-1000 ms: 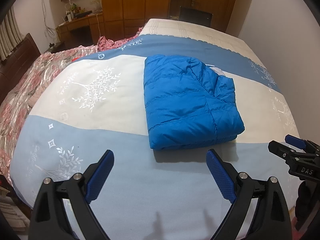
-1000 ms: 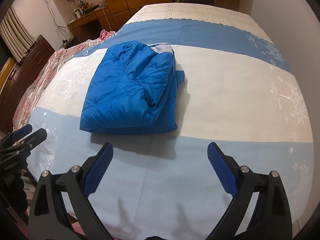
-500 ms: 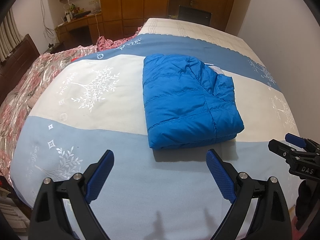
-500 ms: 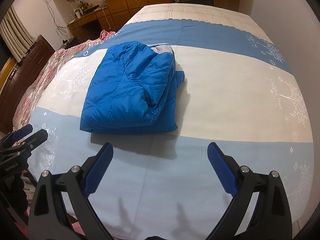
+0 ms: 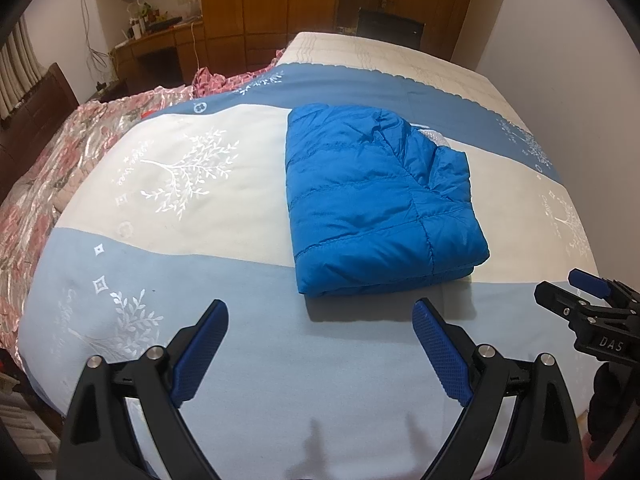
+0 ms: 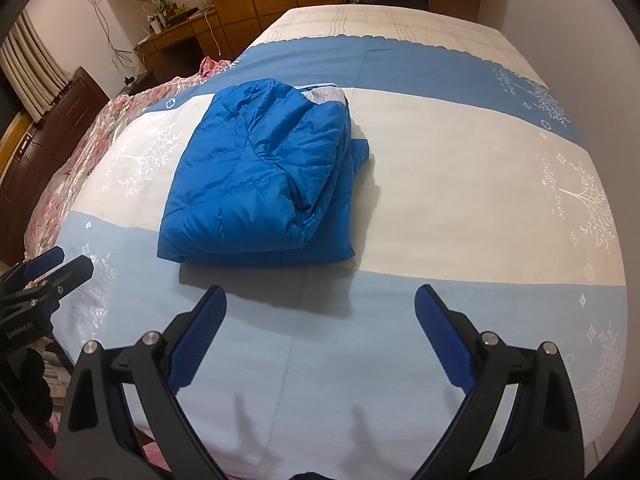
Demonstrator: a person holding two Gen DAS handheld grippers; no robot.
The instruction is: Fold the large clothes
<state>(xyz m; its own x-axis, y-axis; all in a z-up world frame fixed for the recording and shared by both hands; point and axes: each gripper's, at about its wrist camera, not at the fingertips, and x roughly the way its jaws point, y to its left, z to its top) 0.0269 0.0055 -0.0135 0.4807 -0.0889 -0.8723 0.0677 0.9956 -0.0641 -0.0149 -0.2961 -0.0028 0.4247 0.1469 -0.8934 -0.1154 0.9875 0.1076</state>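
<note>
A blue quilted puffer jacket [image 5: 372,200] lies folded into a thick rectangle on the bed; it also shows in the right wrist view [image 6: 260,176], with a bit of silver lining at its far edge. My left gripper [image 5: 320,320] is open and empty, hovering above the light blue band of the bedspread, short of the jacket's near edge. My right gripper [image 6: 320,308] is open and empty too, just short of the jacket's near right corner. Each gripper shows at the edge of the other's view.
The bedspread [image 6: 460,184] has blue, white and light blue bands with tree prints. A pink floral quilt [image 5: 48,168] lies bunched along the left side of the bed. Wooden wardrobes [image 5: 272,12], a desk and a dark chair stand behind. A white wall runs along the right.
Almost nothing: the left wrist view has shifted very slightly. Both grippers stay open and the jacket has not moved.
</note>
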